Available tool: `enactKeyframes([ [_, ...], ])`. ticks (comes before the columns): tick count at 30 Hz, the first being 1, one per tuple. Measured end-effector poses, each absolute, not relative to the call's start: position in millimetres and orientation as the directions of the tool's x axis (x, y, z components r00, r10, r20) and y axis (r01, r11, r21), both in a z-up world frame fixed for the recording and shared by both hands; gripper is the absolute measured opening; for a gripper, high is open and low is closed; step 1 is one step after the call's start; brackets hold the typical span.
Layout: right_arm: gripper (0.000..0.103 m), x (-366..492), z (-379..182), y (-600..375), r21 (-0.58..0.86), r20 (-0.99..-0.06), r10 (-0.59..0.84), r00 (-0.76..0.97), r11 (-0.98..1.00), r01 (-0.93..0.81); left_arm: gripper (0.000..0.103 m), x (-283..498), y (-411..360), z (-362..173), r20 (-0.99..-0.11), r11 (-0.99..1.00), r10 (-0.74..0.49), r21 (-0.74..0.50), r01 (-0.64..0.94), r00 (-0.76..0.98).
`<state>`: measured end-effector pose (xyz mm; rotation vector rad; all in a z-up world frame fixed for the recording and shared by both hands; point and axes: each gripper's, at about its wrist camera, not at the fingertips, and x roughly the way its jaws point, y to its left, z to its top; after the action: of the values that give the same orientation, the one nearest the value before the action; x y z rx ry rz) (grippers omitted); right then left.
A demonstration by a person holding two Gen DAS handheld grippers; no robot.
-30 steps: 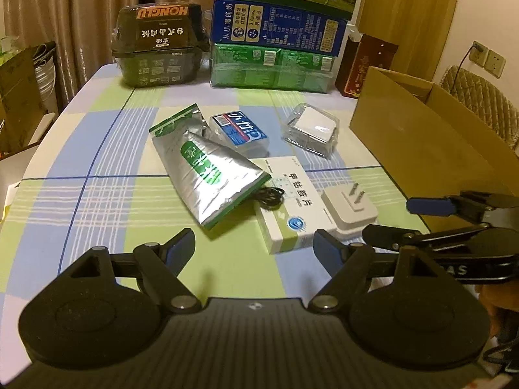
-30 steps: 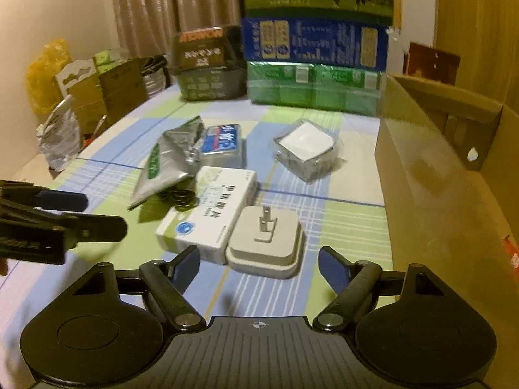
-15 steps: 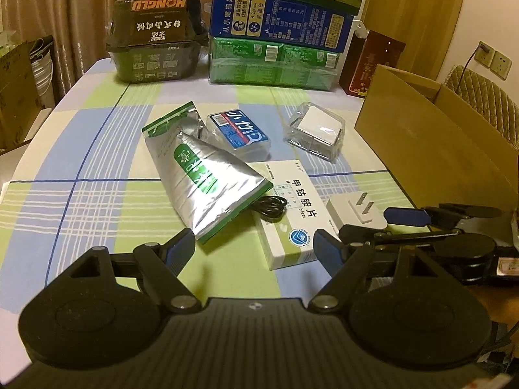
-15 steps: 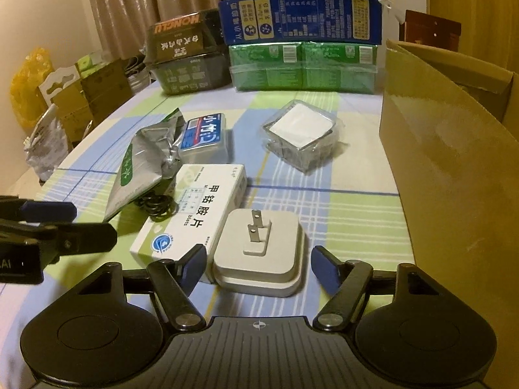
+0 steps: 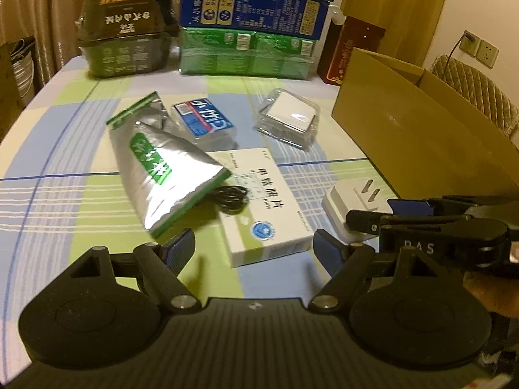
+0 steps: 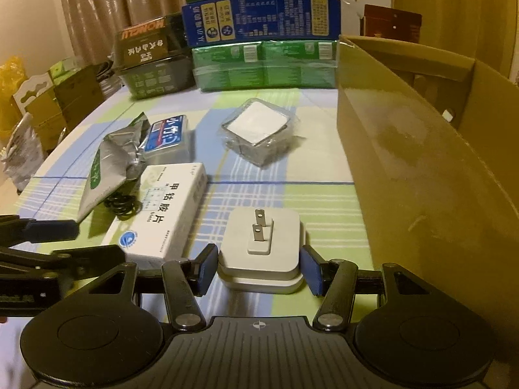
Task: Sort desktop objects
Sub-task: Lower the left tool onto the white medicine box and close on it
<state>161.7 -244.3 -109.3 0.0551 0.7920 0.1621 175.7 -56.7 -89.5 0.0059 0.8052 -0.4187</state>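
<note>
A white plug charger (image 6: 262, 253) lies prongs-up on the checked tablecloth, and my right gripper (image 6: 258, 267) has its blue pads against both of its sides. From the left wrist view the right gripper (image 5: 373, 212) covers the near side of the charger (image 5: 347, 194). My left gripper (image 5: 254, 251) is open, hovering over the near end of a white medicine box (image 5: 262, 204). A black coil (image 5: 232, 196) rests on that box beside a silver-green pouch (image 5: 162, 165). Behind lie a blue packet (image 5: 204, 121) and a clear plastic case (image 5: 288, 120).
An open cardboard box (image 6: 421, 168) stands close on the right of the charger. Stacked blue and green cartons (image 5: 253, 32) and a dark HONGLU box (image 5: 126, 39) line the table's far edge. A red box (image 5: 353, 52) and a chair (image 5: 476, 97) are behind.
My right gripper moved forward around the charger and its fingers narrowed onto it. The left gripper shifted slightly forward; the table objects stayed put.
</note>
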Motion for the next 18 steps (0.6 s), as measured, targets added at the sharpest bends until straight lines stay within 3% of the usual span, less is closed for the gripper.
enactKeyframes([
  [5,0.052,162,-109,-250,0.126,-0.702,0.163,0.694,0.987,-0.104,0.076,183,-65,-100,-0.699,0.916,-0.381,-0.2,0.347,0.605],
  [16,0.052,164,-109,-251,0.13,-0.698,0.158,0.699,0.987,-0.094,0.075,192,-72,-112,-0.692,0.933,-0.344,-0.174,0.316,0.635],
  [18,0.052,164,-109,-251,0.132,-0.698,0.159,0.698,0.987,-0.093,0.071,190,-73,-111,-0.687,0.93,-0.345,-0.157,0.333,0.639],
])
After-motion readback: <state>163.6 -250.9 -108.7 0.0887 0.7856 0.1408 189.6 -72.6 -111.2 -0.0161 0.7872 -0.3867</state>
